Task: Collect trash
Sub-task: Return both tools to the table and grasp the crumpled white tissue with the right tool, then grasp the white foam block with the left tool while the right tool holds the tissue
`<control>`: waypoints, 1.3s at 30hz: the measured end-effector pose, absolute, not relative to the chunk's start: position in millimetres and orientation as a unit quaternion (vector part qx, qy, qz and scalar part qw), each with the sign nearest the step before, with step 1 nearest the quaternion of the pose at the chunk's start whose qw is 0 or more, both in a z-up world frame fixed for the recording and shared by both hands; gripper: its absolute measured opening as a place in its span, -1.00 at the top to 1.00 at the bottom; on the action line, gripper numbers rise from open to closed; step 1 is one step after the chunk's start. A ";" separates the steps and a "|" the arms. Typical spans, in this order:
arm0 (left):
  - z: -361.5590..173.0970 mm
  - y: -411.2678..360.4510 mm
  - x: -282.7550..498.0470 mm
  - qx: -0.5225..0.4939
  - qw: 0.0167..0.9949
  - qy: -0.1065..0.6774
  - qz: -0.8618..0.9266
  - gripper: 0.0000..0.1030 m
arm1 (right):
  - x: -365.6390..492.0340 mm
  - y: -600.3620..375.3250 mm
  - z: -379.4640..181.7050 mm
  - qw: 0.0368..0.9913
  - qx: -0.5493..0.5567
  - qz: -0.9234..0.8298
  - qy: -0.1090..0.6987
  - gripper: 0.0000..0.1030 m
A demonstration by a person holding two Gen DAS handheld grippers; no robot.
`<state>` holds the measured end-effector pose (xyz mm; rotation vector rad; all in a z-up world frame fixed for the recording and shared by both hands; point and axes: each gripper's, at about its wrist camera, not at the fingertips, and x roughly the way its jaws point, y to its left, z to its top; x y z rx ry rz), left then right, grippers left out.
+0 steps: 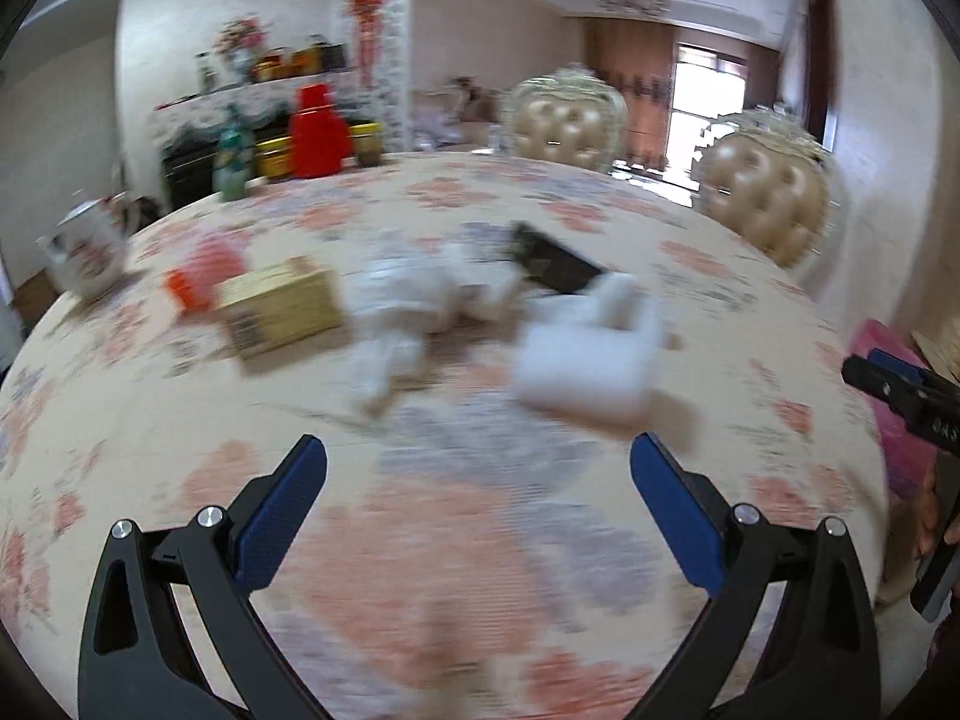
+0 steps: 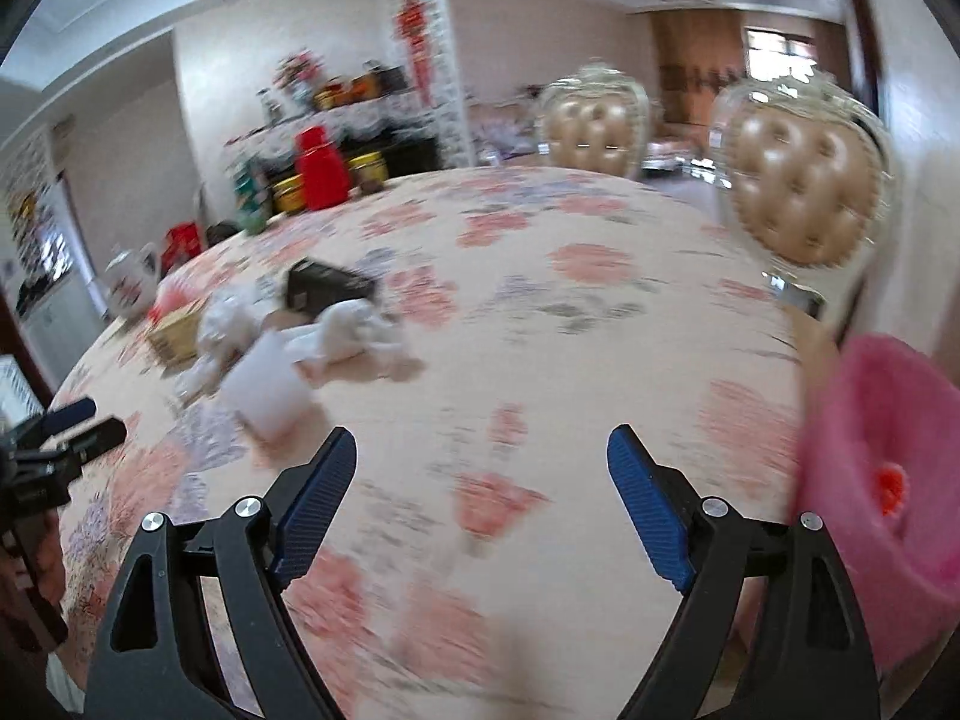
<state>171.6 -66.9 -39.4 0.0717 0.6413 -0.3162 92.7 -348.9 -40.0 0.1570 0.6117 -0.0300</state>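
Left gripper (image 1: 478,465) before trash (image 1: 456,312)

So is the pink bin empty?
No. The pink bin has something small and orange inside; blur hides what it is.

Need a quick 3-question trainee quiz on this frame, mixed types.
1. True or false: the left gripper holds a tissue.
2. In the right wrist view, the pink bin is at which edge? A) left B) right C) top
3. Fill in: the black box lies behind the crumpled white ____ on the table.

Key: 1 false, both it and the right gripper are open and empty; 2 B; 3 tissues.
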 end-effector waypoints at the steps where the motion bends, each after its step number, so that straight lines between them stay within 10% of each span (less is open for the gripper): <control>1: -38.8 -60.3 173.8 0.029 0.937 0.315 -0.148 -0.91 | 100.0 -341.4 -40.1 0.951 0.071 -0.007 0.302 -0.57; 22: -56.1 -72.7 200.7 0.020 0.921 0.354 -0.159 -0.91 | 280.1 -292.3 -65.9 0.910 0.034 0.133 0.391 -0.57; 25: -58.3 -90.3 201.3 0.034 0.916 0.360 -0.172 -0.91 | 290.4 -290.6 -68.0 0.903 0.050 0.152 0.399 -0.37; 27: -59.1 -98.4 203.2 0.037 0.913 0.364 -0.178 -0.91 | 289.8 -289.0 -70.8 0.897 0.039 0.158 0.411 0.15; 39: -58.5 -164.7 225.2 0.047 0.906 0.371 -0.199 -0.91 | 220.1 -336.2 -52.5 0.919 0.081 0.118 0.368 0.26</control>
